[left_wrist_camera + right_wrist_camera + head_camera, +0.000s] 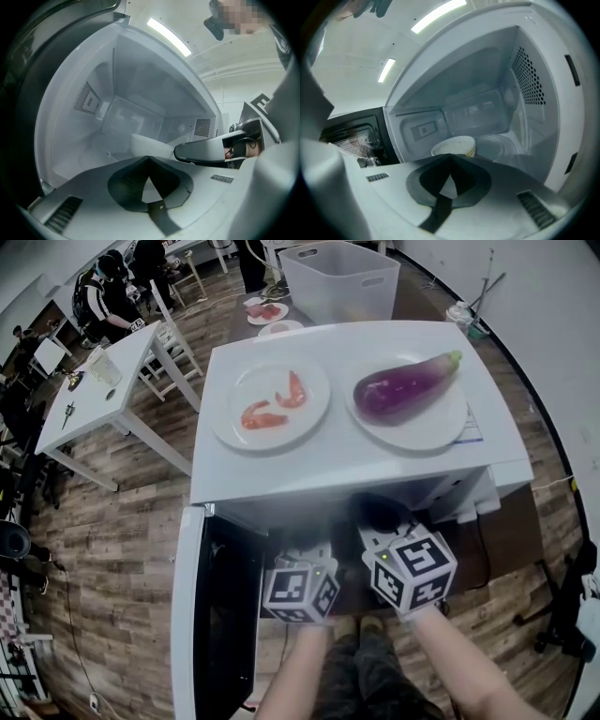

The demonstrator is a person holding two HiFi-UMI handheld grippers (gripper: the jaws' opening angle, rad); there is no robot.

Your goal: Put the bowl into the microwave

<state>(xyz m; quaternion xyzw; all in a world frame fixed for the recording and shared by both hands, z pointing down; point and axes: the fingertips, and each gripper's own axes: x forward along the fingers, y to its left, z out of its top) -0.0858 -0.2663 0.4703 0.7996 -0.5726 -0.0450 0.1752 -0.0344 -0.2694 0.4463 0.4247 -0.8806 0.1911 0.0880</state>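
The white microwave (339,457) stands on a dark counter (511,532) with its door (187,615) swung wide to the left. The bowl (455,143), white with a yellowish mark on its side, is inside the oven chamber, low down toward the middle and well short of the back wall.

The right gripper (450,155) reaches into the opening. Its jaws are closed, with the tips on the bowl's near rim. The left gripper (149,158) is just beside it at the mouth of the oven, also pointing into the chamber. Its jaws are together with nothing between them, and the bowl lies just beyond its tips, apart from them.

On top of the microwave sit 2 white plates: the left plate (225,427) carries 2 shrimps (262,415) and the right plate (442,427) carries a purple eggplant (405,385)
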